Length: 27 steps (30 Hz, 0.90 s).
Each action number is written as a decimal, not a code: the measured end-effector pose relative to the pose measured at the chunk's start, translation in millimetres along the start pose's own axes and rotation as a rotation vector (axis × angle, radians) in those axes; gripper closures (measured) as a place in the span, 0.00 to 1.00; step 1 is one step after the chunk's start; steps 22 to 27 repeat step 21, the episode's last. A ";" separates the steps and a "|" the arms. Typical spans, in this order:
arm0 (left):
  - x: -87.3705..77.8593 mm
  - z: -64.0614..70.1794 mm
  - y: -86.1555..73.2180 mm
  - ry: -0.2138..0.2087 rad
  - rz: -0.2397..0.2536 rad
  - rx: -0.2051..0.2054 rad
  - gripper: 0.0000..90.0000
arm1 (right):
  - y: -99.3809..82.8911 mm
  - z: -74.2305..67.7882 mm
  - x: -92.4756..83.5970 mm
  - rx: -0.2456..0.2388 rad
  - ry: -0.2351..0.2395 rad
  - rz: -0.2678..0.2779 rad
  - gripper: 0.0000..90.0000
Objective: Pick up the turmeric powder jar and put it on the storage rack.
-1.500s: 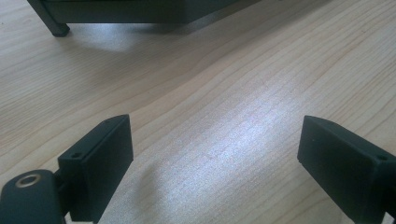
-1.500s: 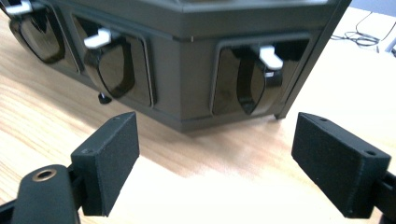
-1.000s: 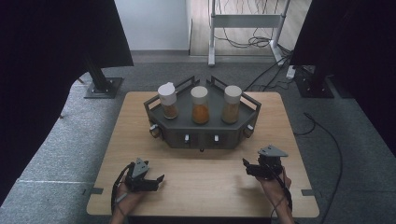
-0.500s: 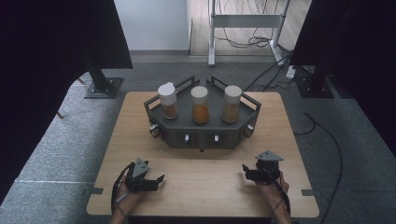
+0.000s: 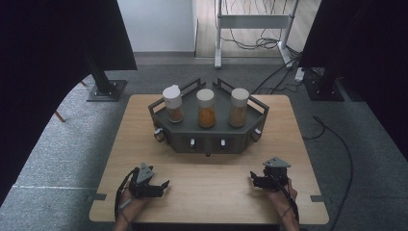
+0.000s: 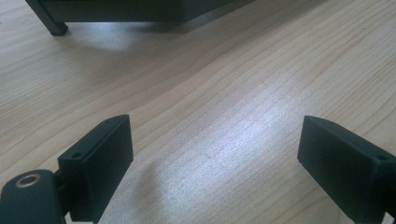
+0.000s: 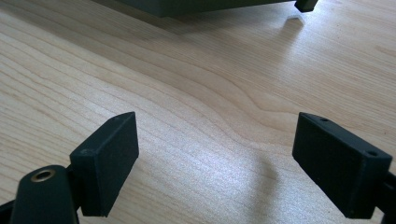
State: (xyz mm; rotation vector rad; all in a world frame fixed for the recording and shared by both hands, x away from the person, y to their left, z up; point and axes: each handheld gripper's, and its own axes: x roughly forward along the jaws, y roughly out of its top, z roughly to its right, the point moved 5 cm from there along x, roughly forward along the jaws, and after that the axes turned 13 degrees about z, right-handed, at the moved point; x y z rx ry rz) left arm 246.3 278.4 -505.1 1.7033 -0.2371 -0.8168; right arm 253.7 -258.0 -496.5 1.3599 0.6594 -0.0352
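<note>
**A:** What's in front of you?

**B:** A wooden table (image 5: 144,125) with a dark angular rack (image 5: 208,132) set toward the far side. Three capped jars stand upright in a row on it: the left jar (image 5: 173,103), the middle jar (image 5: 206,108), the right jar (image 5: 239,107). I have both tools resting low at the near edge, well apart from the rack.

**A:** Holding anything?

**B:** No. The left gripper (image 5: 161,185) has its jaws spread over bare wood, and the right gripper (image 5: 253,179) likewise, nothing between them.

**A:** So which step?

**B:** I'd judge the start: nothing reached for yet. Next I'd need a forward reach to a jar, jaws wide enough for its body. The left jar's cap looks tilted, though I can't be sure from here.
</note>
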 end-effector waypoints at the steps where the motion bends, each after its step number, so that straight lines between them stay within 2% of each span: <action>1: 0.0 0.0 0.0 0.000 0.000 0.000 0.11 | -0.2 -0.1 0.2 -0.001 0.000 -0.001 0.16; 15: 0.0 -0.3 0.1 -0.002 -0.001 0.000 0.11 | -1.8 -1.8 5.4 -0.007 -0.002 -0.036 0.16; 27: 0.3 -0.1 0.3 -0.002 -0.003 0.002 0.11 | -2.8 -0.7 5.8 0.004 0.000 -0.034 0.15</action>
